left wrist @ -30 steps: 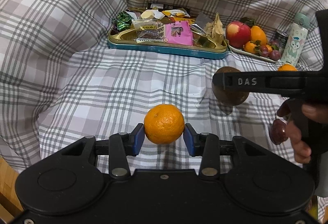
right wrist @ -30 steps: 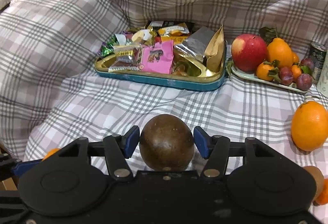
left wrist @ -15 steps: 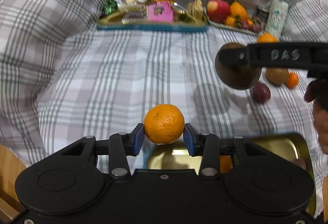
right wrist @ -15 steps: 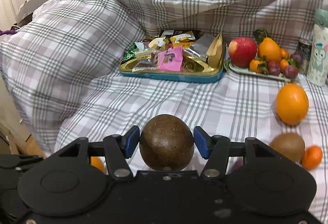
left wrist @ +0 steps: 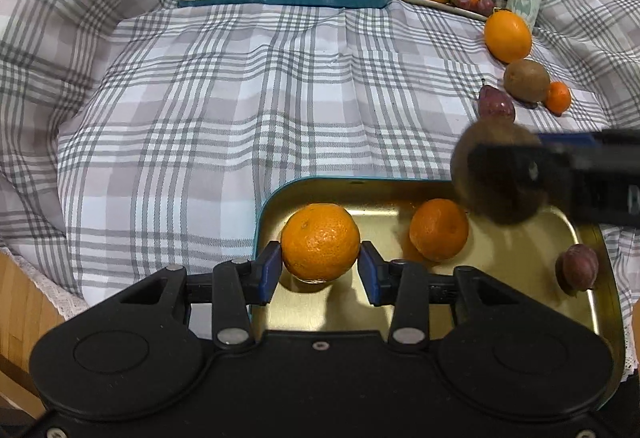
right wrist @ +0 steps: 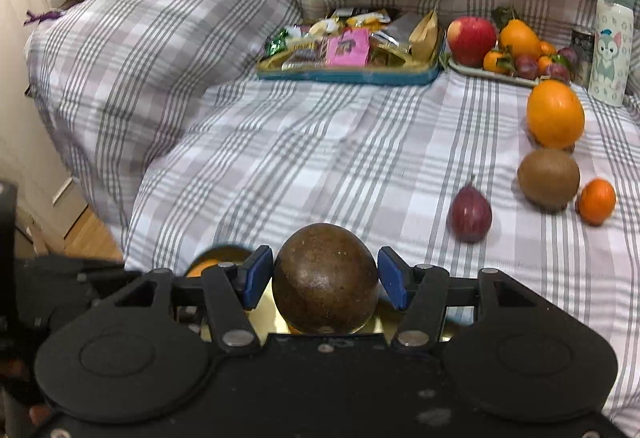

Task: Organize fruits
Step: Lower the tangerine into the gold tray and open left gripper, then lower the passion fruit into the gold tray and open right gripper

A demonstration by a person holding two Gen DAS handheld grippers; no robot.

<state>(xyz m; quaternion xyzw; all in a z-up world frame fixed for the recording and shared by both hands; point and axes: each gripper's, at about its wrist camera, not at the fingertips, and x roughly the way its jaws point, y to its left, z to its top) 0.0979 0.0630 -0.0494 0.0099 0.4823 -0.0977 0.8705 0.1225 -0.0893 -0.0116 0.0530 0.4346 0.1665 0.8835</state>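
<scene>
- Left wrist view: the left gripper (left wrist: 320,270) has its jaws closed part-way onto a mandarin (left wrist: 320,242), both blue pads against its sides, and carries it over the near left corner of the gold tray (left wrist: 520,250) that lies on the plaid bedspread (left wrist: 240,97).
- Already lying in that tray are a second mandarin (left wrist: 439,229) and a dark plum (left wrist: 577,266), so I judge the sorting begun but far from done.
- At the right edge the right gripper (left wrist: 560,173) comes in blurred, with a round brown fruit (left wrist: 496,173) over the tray's far right part (whether it touches the tray, I cannot tell).
- Still loose on the bed, well apart from the tray: a large orange (left wrist: 508,36), a kiwi (left wrist: 526,80), a tiny mandarin (left wrist: 558,97) touching the kiwi, and a reddish plum (left wrist: 495,106).
- Right wrist view: the right gripper (right wrist: 325,278) has its jaws set wide around the brown fruit (right wrist: 325,278), pads on both flanks, so it is held; gold metal shows just beneath it.
- The same four loose fruits lie to the right on the bedspread (right wrist: 320,157): orange (right wrist: 555,113), kiwi (right wrist: 549,177), tiny mandarin (right wrist: 597,201), plum (right wrist: 470,213).
- At the back sit a snack tin (right wrist: 348,75) and a plate of fruit (right wrist: 480,71) beside a bottle (right wrist: 612,41) (likely not part of the job).
- My reckoning: two fruits placed, two about to be released, four left to fetch.
</scene>
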